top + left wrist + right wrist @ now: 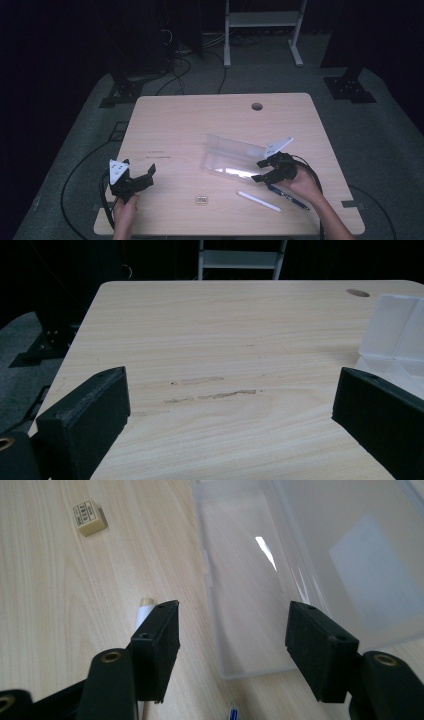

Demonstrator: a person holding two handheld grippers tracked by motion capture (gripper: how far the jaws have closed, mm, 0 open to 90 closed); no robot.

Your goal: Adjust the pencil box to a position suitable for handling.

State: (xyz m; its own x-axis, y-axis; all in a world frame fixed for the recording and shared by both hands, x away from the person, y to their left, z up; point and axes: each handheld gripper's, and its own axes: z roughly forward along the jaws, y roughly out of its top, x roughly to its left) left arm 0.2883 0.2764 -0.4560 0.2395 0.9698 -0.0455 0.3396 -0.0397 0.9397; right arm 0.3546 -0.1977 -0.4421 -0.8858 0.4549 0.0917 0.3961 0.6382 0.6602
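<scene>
Left gripper (142, 176) is hovering low over the table (175, 125), jaws wide apart; right gripper (259, 170) is gaping, nothing clamped.

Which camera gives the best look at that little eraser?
The right gripper view: the eraser lies close, its printed label visible. The high view shows it as a small pale block near the table's front edge.

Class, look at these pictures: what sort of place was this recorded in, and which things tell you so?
Probably a lab or recording studio, not a home: a lone wooden table ringed by black curtains, loose cables across grey carpet, and black stand bases bolted beside it.
</scene>
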